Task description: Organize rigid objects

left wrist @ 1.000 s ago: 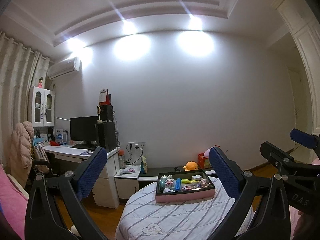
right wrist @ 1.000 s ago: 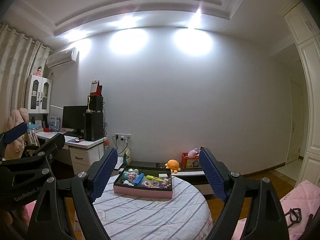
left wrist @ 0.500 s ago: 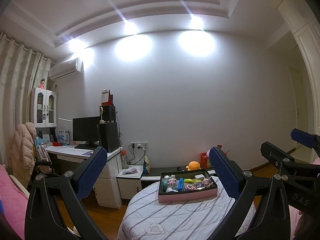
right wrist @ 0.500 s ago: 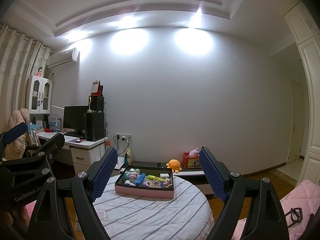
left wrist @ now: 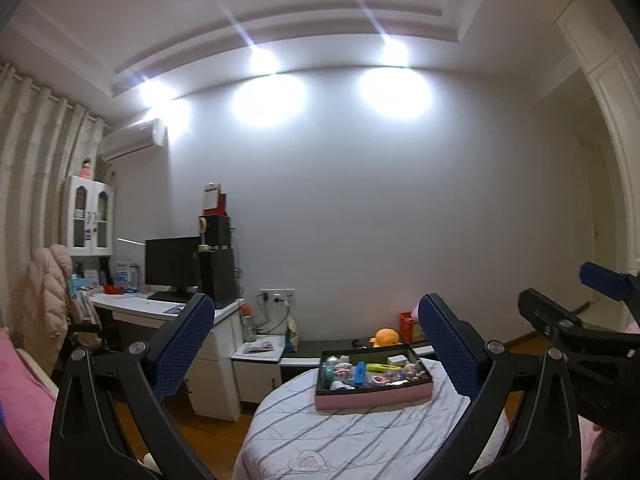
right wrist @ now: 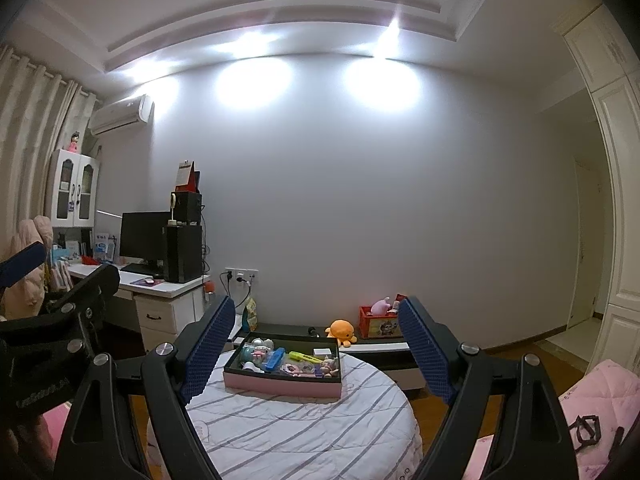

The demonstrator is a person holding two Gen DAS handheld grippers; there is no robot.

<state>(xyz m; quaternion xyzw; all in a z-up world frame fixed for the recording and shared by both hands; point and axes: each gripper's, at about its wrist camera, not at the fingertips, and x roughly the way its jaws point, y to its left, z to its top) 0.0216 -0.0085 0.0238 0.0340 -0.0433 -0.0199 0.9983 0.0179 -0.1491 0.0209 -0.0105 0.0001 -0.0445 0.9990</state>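
A bedroom under bright ceiling spotlights, seen from two handheld grippers held level and side by side. The left gripper (left wrist: 316,350) has its blue-padded fingers (left wrist: 186,350) spread wide with nothing between them but open air. The right gripper (right wrist: 316,350) is released in the same way – its fingers (right wrist: 424,354) stand well apart and grasp nothing. Each gripper shows at the edge of the other's view.

Ahead of both, and well apart from them, stands a round counter (right wrist: 296,432) draped in a white cloth with grey stripes. On it sits a shallow tray (right wrist: 280,385) with pink outer walls and a dark inside. The tray holds the small rigid objects in a loose jumble – a blue bar-shaped piece (right wrist: 273,360), a yellow-green piece (right wrist: 305,357), a small white block (right wrist: 321,352), a pale round item at the left end and some pinkish trinkets too small to make out.

Behind the counter a low dark shelf runs along the plain wall, with an orange plush toy (right wrist: 341,330) and a red box (right wrist: 380,326) on it. To the left is a white desk (left wrist: 132,306) carrying a dark monitor (left wrist: 172,262) and a black computer tower, a white glass-door cabinet above it, an air conditioner high on the wall and curtains at the far left. Pink bedding shows at the lower edges
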